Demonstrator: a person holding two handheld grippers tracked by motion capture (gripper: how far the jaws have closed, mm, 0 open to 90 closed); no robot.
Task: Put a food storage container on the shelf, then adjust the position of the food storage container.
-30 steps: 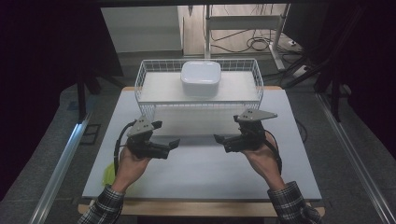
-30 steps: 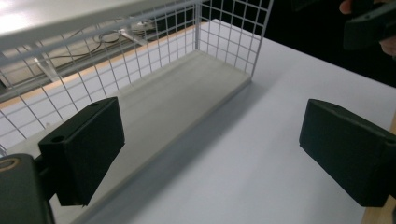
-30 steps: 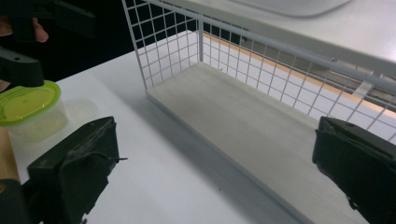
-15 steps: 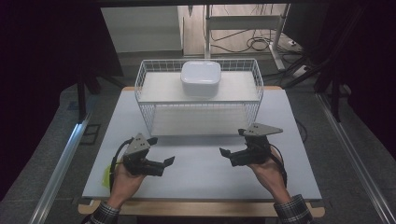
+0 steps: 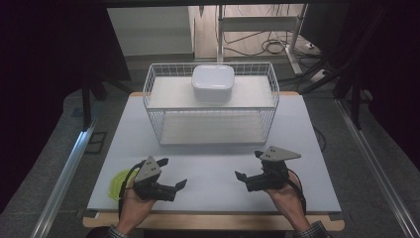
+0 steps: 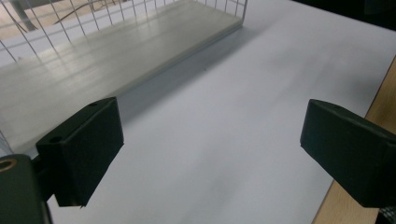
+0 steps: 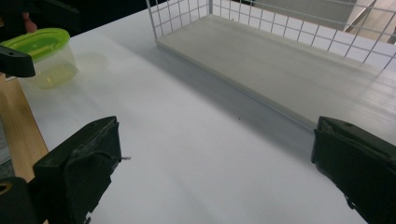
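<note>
Both tongs gape empty over surface (image 5: 213, 171); green tub (image 5: 118, 182) sits just left of left tongs (image 5: 171, 174), right tongs (image 5: 247, 165) well apart.

Count: 2 tools, left tool (image 5: 171, 174) near-left, right tool (image 5: 250, 165) near-right, each with 2 black jaws and 1 grey three-cornered plate. 1 white wire rack (image 5: 211, 104) at the far middle of the tabletop (image 5: 213, 163), with 2 shelf boards. 1 white lidded container (image 5: 213, 83) on its top shelf. 1 clear tub with green lid (image 7: 44, 57) at the near-left edge.
</note>
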